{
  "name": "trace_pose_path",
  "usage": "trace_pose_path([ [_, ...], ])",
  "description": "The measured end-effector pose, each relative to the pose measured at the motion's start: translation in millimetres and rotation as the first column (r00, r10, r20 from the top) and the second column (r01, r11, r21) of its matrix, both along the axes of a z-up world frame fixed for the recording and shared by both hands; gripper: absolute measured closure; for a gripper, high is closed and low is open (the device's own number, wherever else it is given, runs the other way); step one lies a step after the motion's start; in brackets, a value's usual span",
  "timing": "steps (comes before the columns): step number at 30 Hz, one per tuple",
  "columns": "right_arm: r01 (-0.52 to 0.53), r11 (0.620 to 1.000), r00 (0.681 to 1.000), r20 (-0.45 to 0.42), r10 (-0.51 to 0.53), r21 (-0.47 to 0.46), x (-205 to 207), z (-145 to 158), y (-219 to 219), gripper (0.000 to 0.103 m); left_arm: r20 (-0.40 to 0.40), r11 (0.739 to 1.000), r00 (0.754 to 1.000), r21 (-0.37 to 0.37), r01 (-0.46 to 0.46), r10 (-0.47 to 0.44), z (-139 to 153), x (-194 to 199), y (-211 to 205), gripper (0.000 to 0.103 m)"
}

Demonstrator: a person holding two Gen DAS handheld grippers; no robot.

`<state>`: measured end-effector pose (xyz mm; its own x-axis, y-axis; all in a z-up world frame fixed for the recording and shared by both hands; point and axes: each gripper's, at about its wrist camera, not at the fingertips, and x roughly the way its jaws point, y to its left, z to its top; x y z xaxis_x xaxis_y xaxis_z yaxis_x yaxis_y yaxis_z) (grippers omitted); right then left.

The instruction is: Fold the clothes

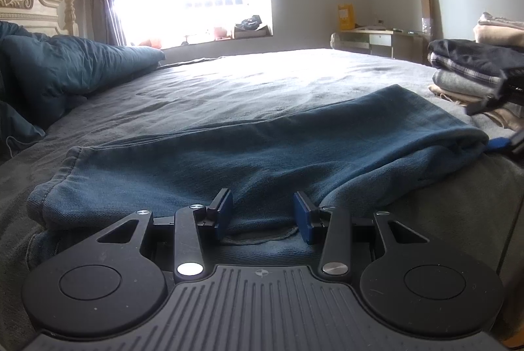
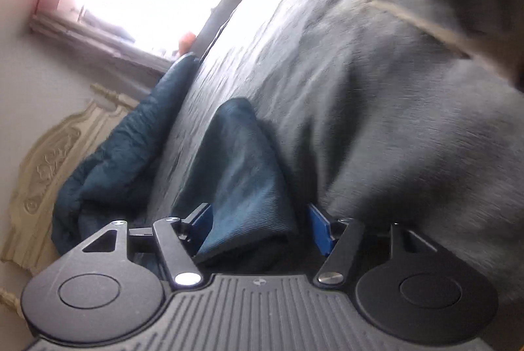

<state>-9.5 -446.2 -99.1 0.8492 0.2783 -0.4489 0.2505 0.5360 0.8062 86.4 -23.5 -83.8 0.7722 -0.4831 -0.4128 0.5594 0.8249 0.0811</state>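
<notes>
My left gripper (image 1: 263, 213) sits low at the near edge of the trousers (image 1: 249, 154), jaws partly apart with a bunch of the cloth between the blue pads (image 1: 225, 215); I cannot tell if they press it. The trousers are soft teal cotton, faintly ribbed, with a stitched hem at the left end. They lie flat on the bed (image 1: 262, 79), long axis running left to right across my view, the right end rolled into a rounded fold.

My right gripper (image 2: 258, 228) is rolled on its side and blurred. Its jaws stand wide, and that folded end of the trousers (image 2: 239, 174) lies loose between them, touching the left pad but clear of the right.

The bed cover is grey, nubbly and lightly creased. A puffy teal quilt (image 1: 75, 69) is heaped at the carved cream headboard (image 1: 26, 0). A stack of folded clothes (image 1: 471, 69), plaid, grey and beige, stands at the right.
</notes>
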Motion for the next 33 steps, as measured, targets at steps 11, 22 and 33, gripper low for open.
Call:
trace_pose_path([
  [11,-0.144,0.987,0.988,-0.046,0.147,0.071,39.0,0.8,-2.0,0.072,0.008,1.000,1.000,-0.012,0.004,-0.004,-1.2,-0.3,2.5,0.062],
  [22,-0.215,0.970,0.972,0.117,0.202,0.116,47.4,55.8,8.1,0.085,0.035,1.000,0.999,-0.019,0.017,-0.016,-5.0,-2.2,3.8,0.062],
  [33,-0.270,0.963,0.944,0.196,0.264,0.005,53.0,111.3,36.2,0.085,-0.007,0.988,0.997,-0.136,0.069,-0.071,26.3,-7.4,33.3,0.062],
])
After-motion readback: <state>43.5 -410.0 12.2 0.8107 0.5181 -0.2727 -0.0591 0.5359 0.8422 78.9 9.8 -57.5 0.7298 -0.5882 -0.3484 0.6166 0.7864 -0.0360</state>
